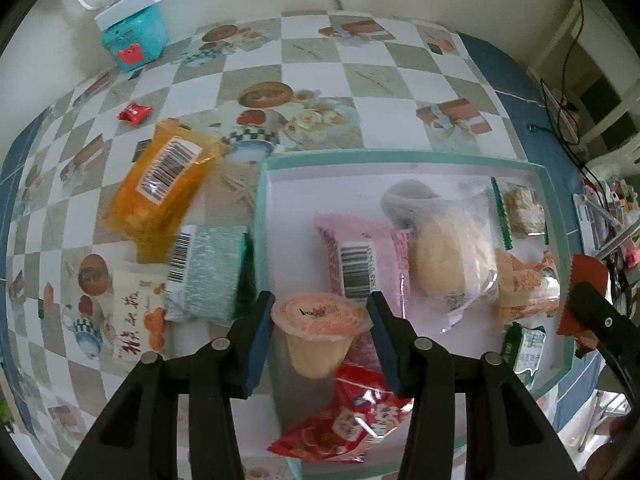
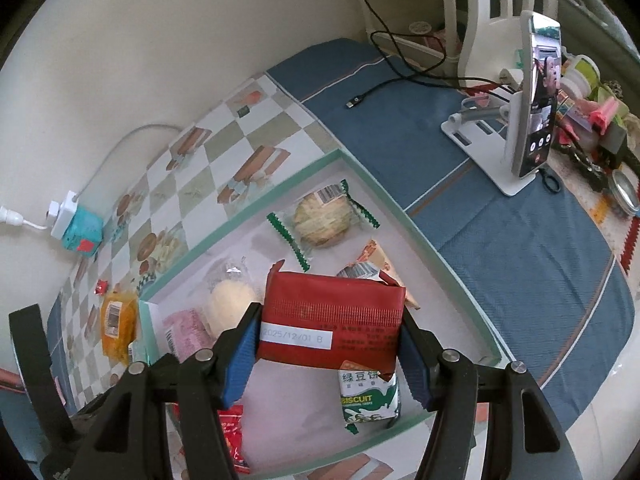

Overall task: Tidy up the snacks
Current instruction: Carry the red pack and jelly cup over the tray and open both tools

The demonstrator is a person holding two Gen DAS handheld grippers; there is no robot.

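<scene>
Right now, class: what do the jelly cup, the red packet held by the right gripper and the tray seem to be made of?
Jelly cup: translucent plastic with a thin peel-off film lid, judging by the see-through wall and printed top.
Red packet: matte wrapper, probably plastic film or foil laminate; it shows creases and a serrated edge.
Tray: likely cardboard, with flat white walls and a teal rim; uncertain.

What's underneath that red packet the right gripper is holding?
The red packet hangs over the green-rimmed tray. Below its lower edge a green-and-white biscuit packet sticks out, and behind its top edge an orange wrapper shows. Whatever lies directly beneath it is covered.
</scene>
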